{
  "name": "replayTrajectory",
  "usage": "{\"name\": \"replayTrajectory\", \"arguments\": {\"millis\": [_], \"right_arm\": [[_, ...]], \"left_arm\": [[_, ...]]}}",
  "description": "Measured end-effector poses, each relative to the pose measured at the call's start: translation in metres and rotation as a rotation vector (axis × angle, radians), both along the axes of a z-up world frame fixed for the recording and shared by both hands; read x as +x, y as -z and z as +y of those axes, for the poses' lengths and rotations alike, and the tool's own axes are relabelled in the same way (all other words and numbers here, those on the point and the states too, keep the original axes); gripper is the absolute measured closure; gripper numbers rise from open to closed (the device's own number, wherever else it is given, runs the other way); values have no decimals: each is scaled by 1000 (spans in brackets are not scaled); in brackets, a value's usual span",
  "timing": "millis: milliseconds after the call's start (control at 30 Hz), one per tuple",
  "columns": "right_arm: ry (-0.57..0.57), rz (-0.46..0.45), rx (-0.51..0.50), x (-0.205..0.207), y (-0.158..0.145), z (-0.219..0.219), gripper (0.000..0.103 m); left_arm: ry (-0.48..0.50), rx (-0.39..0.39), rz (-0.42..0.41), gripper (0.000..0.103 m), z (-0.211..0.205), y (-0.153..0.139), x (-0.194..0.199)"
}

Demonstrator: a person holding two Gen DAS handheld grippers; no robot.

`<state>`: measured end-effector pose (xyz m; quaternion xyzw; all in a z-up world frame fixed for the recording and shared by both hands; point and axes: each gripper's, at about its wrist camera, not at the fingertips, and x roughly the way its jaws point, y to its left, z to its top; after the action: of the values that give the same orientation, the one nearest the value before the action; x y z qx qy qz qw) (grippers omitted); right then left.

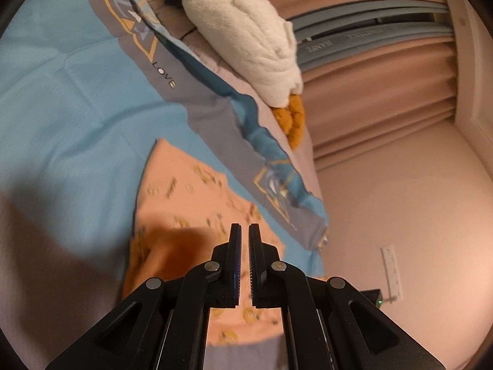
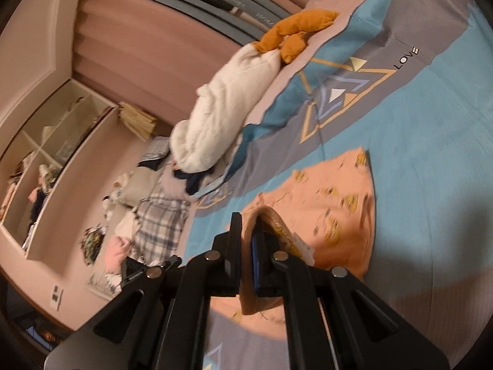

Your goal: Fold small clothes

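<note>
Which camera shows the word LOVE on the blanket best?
The left wrist view: the word LOVE sits sharp on the grey band of the bedspread. The right wrist view shows it too, just as readable but closer to the picture's edge.

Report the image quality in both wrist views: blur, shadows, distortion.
Left wrist view: the peach printed small garment is motion-smeared, a broad dark shadow covers the blue patterned bedspread at lower left, and fisheye bends the pleated curtain. Right wrist view: the garment's print is smeared too, a shadow falls lower right, and the black tool stays sharp; warm dim light in both.
</note>
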<state>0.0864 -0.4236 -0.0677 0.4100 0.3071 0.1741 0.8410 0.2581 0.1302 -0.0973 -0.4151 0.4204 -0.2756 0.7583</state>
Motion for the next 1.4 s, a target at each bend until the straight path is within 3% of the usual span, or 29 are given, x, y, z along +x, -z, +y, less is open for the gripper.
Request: {"name": "replayTrajectory", "arguments": {"millis": [200, 367, 433, 467, 500, 733, 1067, 1133, 1300, 1400], "right_arm": [[39, 140, -19, 45, 35, -12, 93], [3, 148, -1, 41, 40, -15, 81], [-6, 148, 2, 40, 40, -13, 80], [-12, 149, 0, 38, 39, -13, 80], [-13, 150, -5, 39, 40, -12, 80], [-26, 152, -28, 39, 37, -5, 80], [-63, 179, -34, 40, 40, 1, 80], [-75, 184, -54, 40, 39, 3, 80], [-70, 210, -87, 41, 42, 6, 85], [-65, 205, -119, 40, 39, 7, 93]], "left_arm": [[9, 21, 110, 100, -2, 30, 24], [81, 62, 123, 99, 7, 35, 12], [95, 68, 127, 82, 8, 35, 9], [100, 81, 127, 65, 9, 35, 7], [93, 96, 128, 57, 9, 36, 7], [114, 81, 119, 57, 2, 38, 11], [243, 95, 129, 57, -16, 38, 11], [266, 102, 127, 58, -16, 38, 7], [250, 150, 177, 100, -22, 43, 11], [199, 144, 177, 103, -20, 44, 12]]}}
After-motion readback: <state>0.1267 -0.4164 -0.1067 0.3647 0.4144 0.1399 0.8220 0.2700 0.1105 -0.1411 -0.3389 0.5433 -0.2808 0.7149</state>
